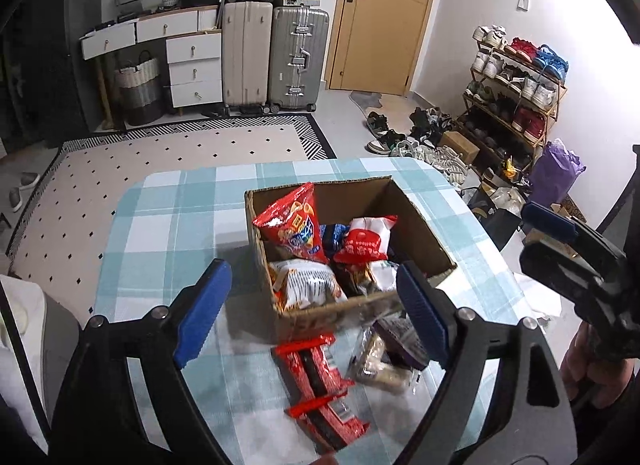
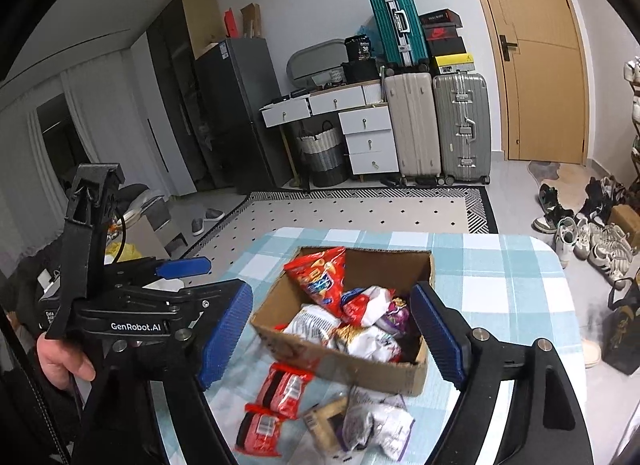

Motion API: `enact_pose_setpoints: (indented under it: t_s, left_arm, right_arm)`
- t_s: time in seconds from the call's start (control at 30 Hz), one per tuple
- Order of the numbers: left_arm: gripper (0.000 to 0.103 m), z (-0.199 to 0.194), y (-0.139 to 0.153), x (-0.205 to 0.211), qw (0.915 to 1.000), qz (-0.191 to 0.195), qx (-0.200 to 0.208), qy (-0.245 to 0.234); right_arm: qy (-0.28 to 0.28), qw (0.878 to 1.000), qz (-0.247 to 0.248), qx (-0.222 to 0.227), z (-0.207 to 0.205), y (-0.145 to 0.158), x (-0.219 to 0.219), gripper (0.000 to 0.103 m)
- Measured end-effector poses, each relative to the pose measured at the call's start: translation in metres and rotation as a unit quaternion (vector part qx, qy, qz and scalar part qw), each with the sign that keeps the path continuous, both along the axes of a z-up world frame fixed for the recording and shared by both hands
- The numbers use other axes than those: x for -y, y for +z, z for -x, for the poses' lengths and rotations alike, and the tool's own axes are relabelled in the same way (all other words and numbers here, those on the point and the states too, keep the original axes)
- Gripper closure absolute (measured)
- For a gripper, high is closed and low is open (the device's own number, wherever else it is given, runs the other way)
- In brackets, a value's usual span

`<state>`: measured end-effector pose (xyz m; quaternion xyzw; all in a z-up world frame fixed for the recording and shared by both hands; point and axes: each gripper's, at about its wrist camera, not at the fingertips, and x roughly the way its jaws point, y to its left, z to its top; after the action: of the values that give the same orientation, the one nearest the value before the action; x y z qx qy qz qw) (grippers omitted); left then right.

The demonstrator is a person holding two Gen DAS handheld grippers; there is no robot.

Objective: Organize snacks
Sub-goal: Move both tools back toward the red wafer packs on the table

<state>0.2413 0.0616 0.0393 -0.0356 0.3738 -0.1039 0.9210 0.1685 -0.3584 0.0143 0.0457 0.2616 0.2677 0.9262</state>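
Note:
An open cardboard box [image 1: 420, 225] [image 2: 424, 265] stands on the checked table [image 1: 168, 225] and holds several snack bags, among them a tall red chip bag [image 1: 296, 225] [image 2: 320, 277]. In front of the box lie two red packets [image 1: 316, 377] [image 2: 284, 385] and some purple-and-clear packets [image 1: 384, 361] [image 2: 380, 421]. My left gripper [image 1: 316, 313] hangs open above these loose packets, nothing between its blue pads. The right gripper [image 2: 332, 335] is open too, over the box's near wall, empty. Each gripper shows side-on in the other's view: the right [image 1: 536, 237], the left [image 2: 200, 277].
A person's hand [image 2: 60, 361] holds the left gripper's handle. Beyond the table are a dotted rug [image 1: 160, 153], suitcases [image 1: 276, 57], white drawers [image 1: 192, 65], a wooden door [image 1: 384, 17] and a shoe rack [image 1: 516, 89] with shoes on the floor.

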Motion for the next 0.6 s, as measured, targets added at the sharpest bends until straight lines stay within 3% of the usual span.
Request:
enact_pose_setpoints:
  t_s: [0.23,0.4,0.6]
  left_arm:
    - [0.018,0.043,0.007,0.004,0.9995,-0.012,0.027,0.004]
    - [0.006,0.073,0.003,0.002,0.9989,-0.015,0.041,0.017]
    - [0.003,0.095,-0.014,-0.001,0.9989,-0.011,0.036,0.028]
  right_arm:
    - [0.004,1.0,-0.006,0.016,0.041,-0.002,0.002,0.013]
    - [0.002,1.0,-0.012,0.02,0.066,-0.008,0.003,0.009]
    - [0.0,1.0,-0.018,0.015,0.089,-0.02,0.003,0.008]
